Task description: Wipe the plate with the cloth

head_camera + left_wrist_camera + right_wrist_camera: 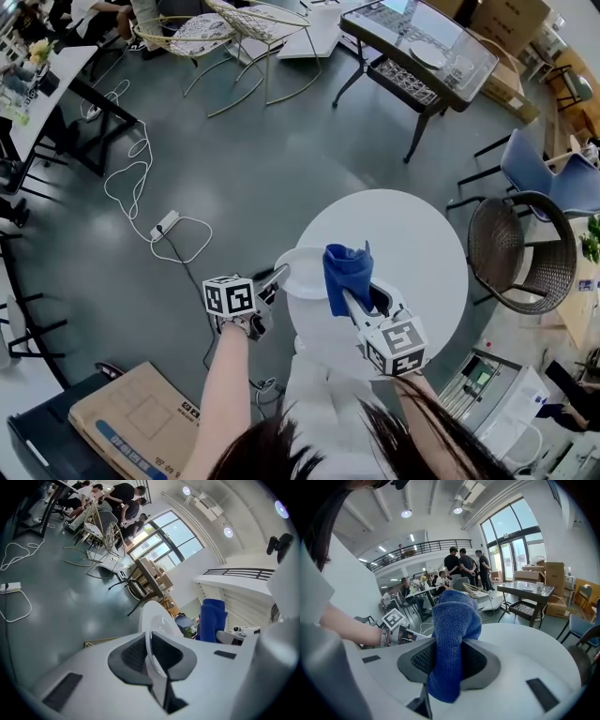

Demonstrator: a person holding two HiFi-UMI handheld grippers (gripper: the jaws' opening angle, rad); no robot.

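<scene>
A white plate (302, 272) sits at the near left edge of the round white table (422, 244). My left gripper (278, 277) is shut on the plate's rim; in the left gripper view the plate (159, 620) stands edge-on between the dark pads (133, 656) of the left gripper (152, 657). My right gripper (361, 302) is shut on a blue cloth (347, 267), which stands up bunched just right of the plate. In the right gripper view the cloth (454, 630) fills the gap in the right gripper (449, 660), and the left gripper's marker cube (393, 619) shows behind it.
A dark wicker chair (520, 248) and a blue chair (544, 173) stand right of the table. A cardboard box (131, 422) lies at the lower left. A power strip (164, 225) with a white cable lies on the grey floor. A glass-topped table (422, 47) stands beyond.
</scene>
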